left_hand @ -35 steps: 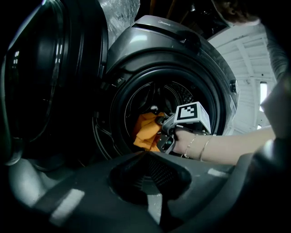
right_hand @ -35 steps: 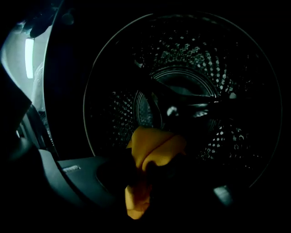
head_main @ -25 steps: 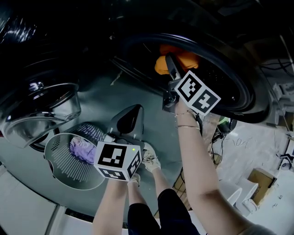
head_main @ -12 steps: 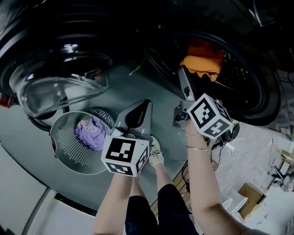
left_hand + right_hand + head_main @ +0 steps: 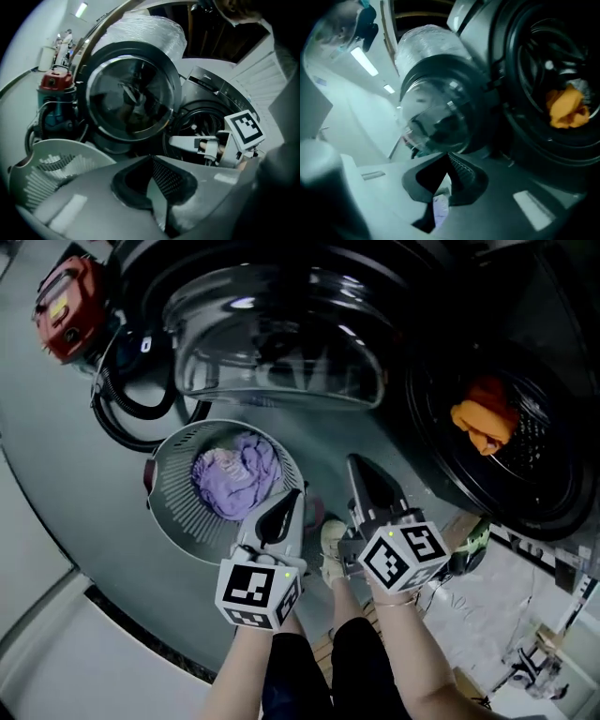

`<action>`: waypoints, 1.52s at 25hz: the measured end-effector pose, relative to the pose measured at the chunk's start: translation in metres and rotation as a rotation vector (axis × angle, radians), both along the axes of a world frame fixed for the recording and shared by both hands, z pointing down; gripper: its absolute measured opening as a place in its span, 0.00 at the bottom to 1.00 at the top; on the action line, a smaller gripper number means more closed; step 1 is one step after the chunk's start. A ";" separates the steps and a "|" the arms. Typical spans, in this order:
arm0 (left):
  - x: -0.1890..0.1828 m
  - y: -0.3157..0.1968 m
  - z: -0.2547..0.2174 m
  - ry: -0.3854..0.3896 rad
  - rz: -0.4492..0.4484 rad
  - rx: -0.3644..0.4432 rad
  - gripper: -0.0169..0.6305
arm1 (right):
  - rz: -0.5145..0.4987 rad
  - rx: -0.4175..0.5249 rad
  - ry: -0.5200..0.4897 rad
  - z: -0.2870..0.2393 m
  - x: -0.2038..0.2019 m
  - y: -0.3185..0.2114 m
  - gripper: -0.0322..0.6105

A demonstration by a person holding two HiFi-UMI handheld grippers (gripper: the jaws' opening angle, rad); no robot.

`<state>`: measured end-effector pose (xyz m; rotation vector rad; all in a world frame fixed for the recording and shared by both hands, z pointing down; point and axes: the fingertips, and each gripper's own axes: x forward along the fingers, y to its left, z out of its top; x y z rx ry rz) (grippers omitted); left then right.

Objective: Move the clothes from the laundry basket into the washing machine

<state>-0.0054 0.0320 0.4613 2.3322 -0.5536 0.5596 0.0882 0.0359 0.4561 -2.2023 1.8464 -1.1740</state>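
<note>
Purple clothes (image 5: 234, 474) lie in the basket (image 5: 169, 514), orange garment (image 5: 485, 425) inside the drum (image 5: 539, 460).

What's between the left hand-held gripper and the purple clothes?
Head view: only the slatted rim of the laundry basket separates the left hand-held gripper from the purple clothes.

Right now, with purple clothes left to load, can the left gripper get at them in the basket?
Probably yes: the left gripper hangs just beside the purple clothes, the basket is open on top and nothing lies between. Its jaws are together and must open first.
</note>
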 end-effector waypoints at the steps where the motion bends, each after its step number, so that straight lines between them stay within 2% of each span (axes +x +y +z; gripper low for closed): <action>1: -0.022 -0.002 0.007 -0.019 -0.028 -0.010 0.04 | -0.081 0.017 -0.031 0.000 -0.028 -0.009 0.09; 3: -0.062 -0.007 0.020 -0.054 -0.085 -0.034 0.04 | -0.215 0.025 -0.097 0.005 -0.077 -0.026 0.09; 6: -0.111 -0.008 0.033 -0.087 -0.186 -0.067 0.04 | -0.371 -0.029 -0.138 0.021 -0.137 -0.043 0.09; 10: -0.155 -0.019 0.046 -0.094 -0.309 -0.089 0.04 | -0.539 -0.113 -0.141 0.048 -0.200 -0.061 0.09; 15: -0.195 -0.028 0.061 -0.118 -0.449 -0.104 0.04 | -0.716 -0.232 -0.095 0.094 -0.248 -0.064 0.09; 17: -0.209 -0.031 0.066 -0.127 -0.499 -0.107 0.04 | -0.741 -0.287 -0.076 0.120 -0.258 -0.065 0.10; 22: -0.231 -0.031 0.075 -0.086 -0.607 -0.102 0.04 | -0.771 -0.440 -0.031 0.196 -0.270 -0.063 0.36; 24: -0.235 -0.032 0.080 -0.073 -0.635 -0.098 0.04 | -0.772 -0.477 0.000 0.226 -0.268 -0.067 0.42; 26: -0.237 -0.033 0.086 -0.058 -0.655 -0.108 0.04 | -0.787 -0.509 0.034 0.254 -0.263 -0.069 0.42; 30: -0.239 -0.037 0.091 -0.024 -0.697 -0.120 0.04 | -0.847 -0.622 0.124 0.304 -0.247 -0.065 0.56; 34: -0.235 -0.037 0.093 0.011 -0.719 -0.125 0.04 | -0.800 -0.725 0.116 0.339 -0.230 -0.062 0.57; 38: -0.233 -0.039 0.095 0.026 -0.719 -0.120 0.04 | -0.772 -0.774 0.121 0.360 -0.224 -0.057 0.57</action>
